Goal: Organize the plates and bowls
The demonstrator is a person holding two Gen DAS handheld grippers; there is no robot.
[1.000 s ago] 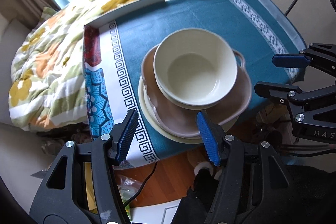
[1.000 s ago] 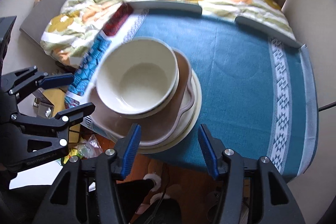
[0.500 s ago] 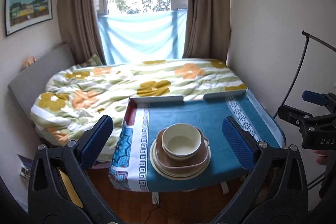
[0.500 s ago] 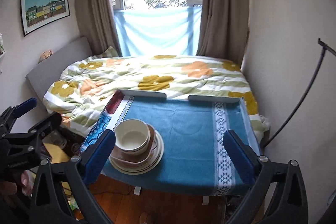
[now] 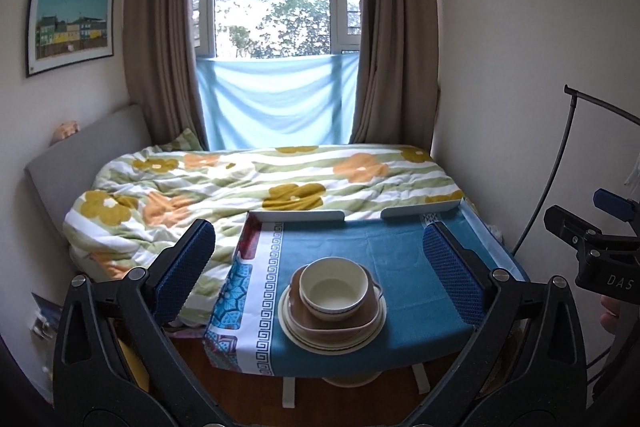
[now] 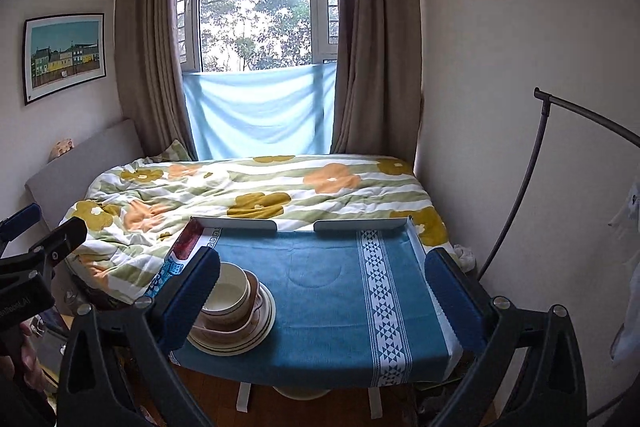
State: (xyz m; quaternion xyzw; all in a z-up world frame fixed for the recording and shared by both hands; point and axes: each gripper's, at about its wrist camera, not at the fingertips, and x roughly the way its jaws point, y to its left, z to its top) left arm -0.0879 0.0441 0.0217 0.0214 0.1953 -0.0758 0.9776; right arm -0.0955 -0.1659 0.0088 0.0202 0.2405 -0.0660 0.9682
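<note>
Both tongs, left and right, are spread wide and empty. The bowl sits atop stacked plates at the bench front-left. Approach level; grip the bowl rim only.

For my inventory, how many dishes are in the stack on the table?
At least 3: the cream bowl on top, the brown handled dish under it, and the cream plate at the bottom. More plates may be hidden between them.

White letters "DAS" can be read on the black body of the right gripper in the left wrist view; the lettering on the left gripper is too blurred to read.
</note>
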